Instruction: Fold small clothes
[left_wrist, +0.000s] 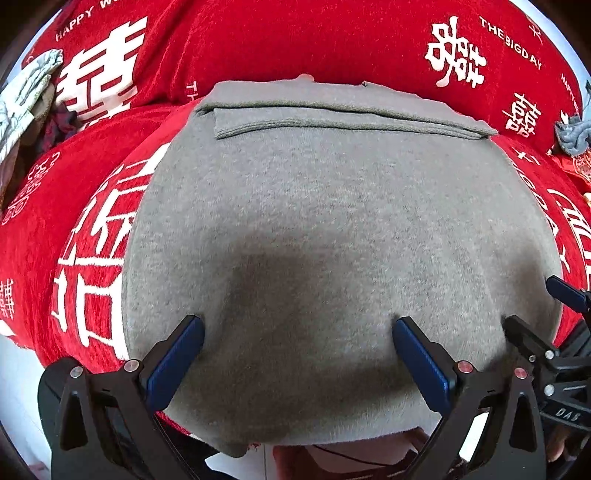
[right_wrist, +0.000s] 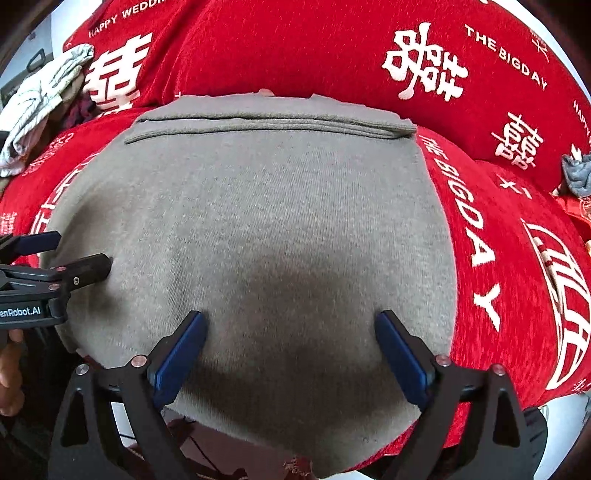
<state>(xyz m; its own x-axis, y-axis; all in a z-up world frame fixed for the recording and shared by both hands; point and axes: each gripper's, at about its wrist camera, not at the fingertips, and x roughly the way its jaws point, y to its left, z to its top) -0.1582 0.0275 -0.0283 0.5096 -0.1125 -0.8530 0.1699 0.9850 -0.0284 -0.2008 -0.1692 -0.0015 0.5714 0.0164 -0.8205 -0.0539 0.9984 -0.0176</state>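
Left wrist view
- left hand-held gripper (left_wrist: 297, 326): jaws wide apart, blue pads facing inward, tips resting on or just above the cloth, nothing clamped between them.
- grey garment (left_wrist: 332, 221): spread flat on the red cover, fills the middle of the view; near edge hangs just over the front, between and below the fingers.
- folded band (left_wrist: 332, 118): far edge of the garment turned back on itself, a flat strip lying across the top.
- red cover (left_wrist: 258, 40): red fabric with white characters and "THE BIGDAY" lettering, under and behind the garment.
- right hand-held gripper (left_wrist: 535, 314): at the right edge, one finger on the garment's right side, the other just off it over the red; jaws apart.
- pale clothes pile (left_wrist: 26, 103): far left, on the cover, well apart from the garment.
- grey-blue rag (left_wrist: 574, 136): far right, bunched, well apart.

Right wrist view
- right hand-held gripper (right_wrist: 290, 319): jaws spread wide, tips on or just over the garment's near part, gripping nothing.
- grey garment (right_wrist: 258, 206): same flat spread, folded band (right_wrist: 273, 123) at the far edge.
- left hand-held gripper (right_wrist: 81, 251): comes in from the left edge, fingers apart, lower finger tip touching the garment's left side.
- person's hand (right_wrist: 9, 365): partly seen at the left edge, below that gripper.
- red cover (right_wrist: 498, 258): shows right of the garment, "THE BIGDAY" running beside its edge.
- pale clothes pile (right_wrist: 40, 99): far left.
- grey-blue rag (right_wrist: 576, 173): far right.
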